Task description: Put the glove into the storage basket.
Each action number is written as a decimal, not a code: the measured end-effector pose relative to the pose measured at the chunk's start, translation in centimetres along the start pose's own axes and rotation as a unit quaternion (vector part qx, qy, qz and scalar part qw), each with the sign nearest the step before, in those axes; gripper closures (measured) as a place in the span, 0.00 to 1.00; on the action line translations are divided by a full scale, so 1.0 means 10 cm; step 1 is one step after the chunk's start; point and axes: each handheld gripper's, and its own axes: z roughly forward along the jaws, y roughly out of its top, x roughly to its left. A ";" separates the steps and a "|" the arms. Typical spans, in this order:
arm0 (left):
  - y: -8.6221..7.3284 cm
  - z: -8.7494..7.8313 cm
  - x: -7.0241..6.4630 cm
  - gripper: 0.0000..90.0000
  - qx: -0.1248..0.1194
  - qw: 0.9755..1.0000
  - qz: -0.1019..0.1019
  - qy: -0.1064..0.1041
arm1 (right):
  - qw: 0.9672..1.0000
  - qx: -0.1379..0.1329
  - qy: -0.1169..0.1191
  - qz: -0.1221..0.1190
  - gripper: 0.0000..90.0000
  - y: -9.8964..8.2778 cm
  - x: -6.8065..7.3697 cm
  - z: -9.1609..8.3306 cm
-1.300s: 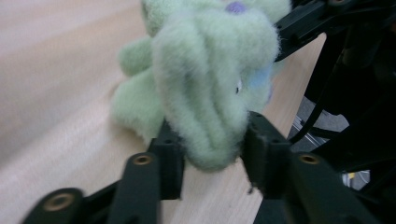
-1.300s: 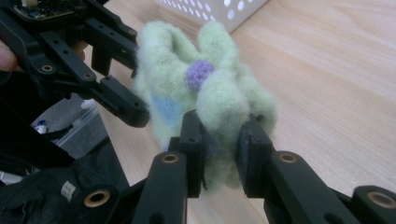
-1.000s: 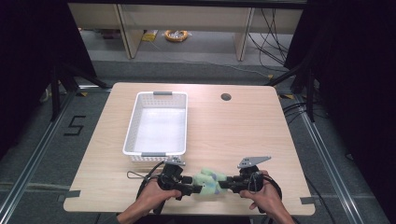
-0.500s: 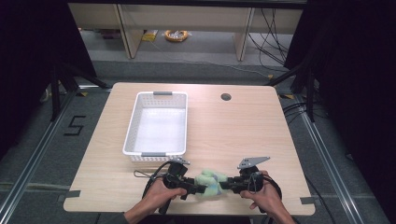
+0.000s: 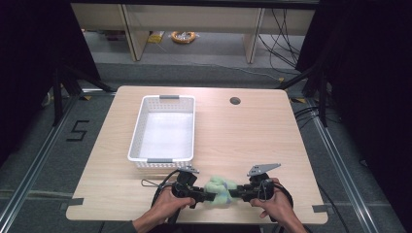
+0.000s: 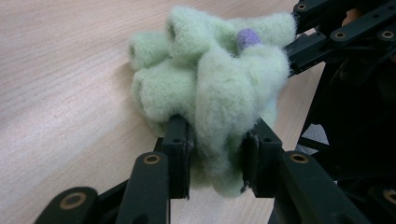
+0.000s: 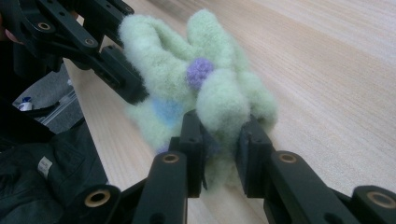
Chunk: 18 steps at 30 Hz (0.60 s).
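Status: grasp complete, transfer pending.

The fleece [image 5: 218,190], a pale green bundle with small purple and blue spots, sits at the bottom centre of the high view, at the near edge of the tabletop [image 5: 252,136]. It is bunched into loose folds; whether it rests on the wood or is slightly raised cannot be told.

Left tongs [image 5: 200,196]: clenched on the fleece. In the left gripper view the tongs [image 6: 215,156] pinch a thick fold at lower centre, with fabric bulging past both jaws.

Right tongs [image 5: 237,193]: clenched on the fleece from the opposite side. In the right gripper view the tongs [image 7: 219,151] grip a fold just below the purple spot, and the left tongs [image 7: 123,74] hold the far end at upper left.

Basket [image 5: 138,141]: white, perforated, standing at centre left of the high view, just beyond the left tongs. Its floor appears bare. The fleece is near it but apart from it.

Judgement of progress:
- Done: both tongs have a hold on the fleece, one at each end.
- Left: the work on the fleece itself, probably spreading or folding it, and then possibly placing it in the basket. No fold line or flat layer is visible yet, so the handling appears to be at an early stage.
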 end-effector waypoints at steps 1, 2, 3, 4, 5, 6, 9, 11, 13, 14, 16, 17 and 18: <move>0.01 -0.02 0.00 0.75 0.009 1.000 0.003 -0.001 | 1.000 0.000 0.000 0.000 0.83 0.00 0.00 0.00; 0.01 -0.02 -0.01 0.76 0.007 1.000 0.005 0.003 | 1.000 -0.003 0.007 0.000 0.84 0.00 0.00 0.00; 0.02 -0.04 -0.02 0.76 0.018 1.000 0.010 0.009 | 1.000 -0.004 0.009 0.000 0.84 0.00 0.00 0.00; 0.02 -0.05 -0.03 0.77 0.018 1.000 0.006 0.012 | 1.000 -0.005 0.002 -0.001 0.84 0.00 0.01 -0.01; 0.02 -0.05 -0.02 0.77 0.012 1.000 0.007 0.006 | 1.000 -0.010 0.001 0.002 0.84 0.00 0.01 -0.02; 0.03 -0.06 -0.02 0.77 0.011 1.000 0.007 0.004 | 1.000 -0.006 0.011 0.012 0.84 0.01 0.03 -0.03; 0.03 -0.08 -0.01 0.78 0.004 1.000 0.003 -0.001 | 1.000 -0.017 0.016 0.003 0.84 0.03 0.03 -0.06; 0.04 -0.11 -0.01 0.78 0.003 1.000 0.004 -0.007 | 1.000 -0.020 0.016 0.003 0.84 0.04 0.06 -0.07; 0.05 -0.15 -0.03 0.78 0.009 1.000 0.007 0.000 | 0.999 -0.023 0.024 0.016 0.84 0.05 0.07 -0.07; 0.05 -0.16 -0.03 0.78 0.005 1.000 0.009 -0.001 | 1.000 -0.028 0.013 0.005 0.84 0.06 0.07 -0.07; 0.08 -0.20 -0.04 0.78 0.002 1.000 0.011 -0.008 | 0.999 -0.028 0.024 0.011 0.84 0.08 0.11 -0.08; 0.11 -0.25 -0.07 0.78 0.009 1.000 0.015 0.005 | 0.999 -0.027 0.026 0.013 0.84 0.10 0.13 -0.09; 0.12 -0.27 -0.08 0.78 -0.002 1.000 0.017 -0.001 | 0.999 -0.033 0.023 0.010 0.84 0.12 0.15 -0.10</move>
